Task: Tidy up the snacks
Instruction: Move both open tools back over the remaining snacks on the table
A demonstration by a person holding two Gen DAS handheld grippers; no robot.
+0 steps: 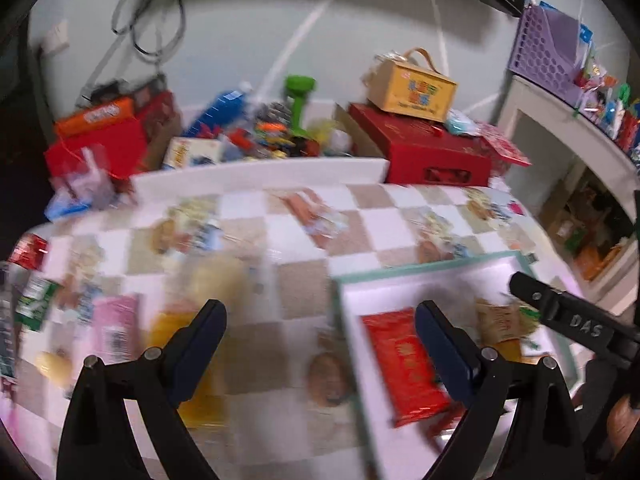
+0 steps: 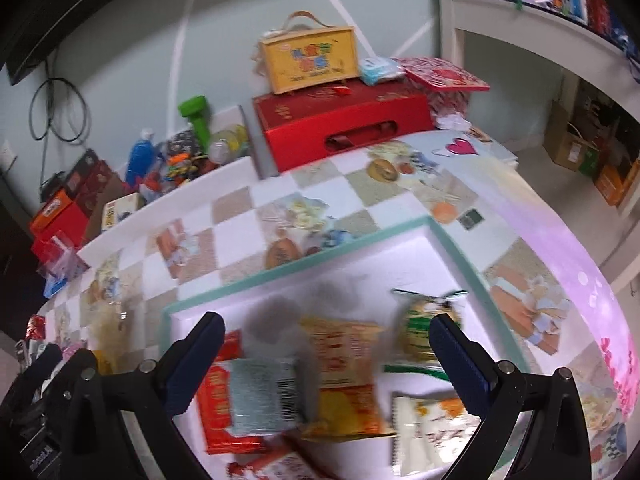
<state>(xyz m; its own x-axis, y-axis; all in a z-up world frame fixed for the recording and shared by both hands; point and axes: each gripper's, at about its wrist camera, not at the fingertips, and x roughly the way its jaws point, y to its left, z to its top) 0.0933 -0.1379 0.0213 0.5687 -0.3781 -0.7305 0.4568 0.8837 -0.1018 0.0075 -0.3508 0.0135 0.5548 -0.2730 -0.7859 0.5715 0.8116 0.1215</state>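
two grippers, one white tray [image 2: 460,256], one red box [image 2: 344,128], one yellow case [image 2: 308,60].

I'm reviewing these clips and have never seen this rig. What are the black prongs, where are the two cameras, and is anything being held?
Each picture comes from a camera on a hand-held gripper, looking along its two fingers. The left gripper hangs over a checked tablecloth strewn with snacks; the right gripper is above a white tray with a teal rim that already contains several packets, including a red packet. Both are open and hold nothing. The pictures are motion-blurred.
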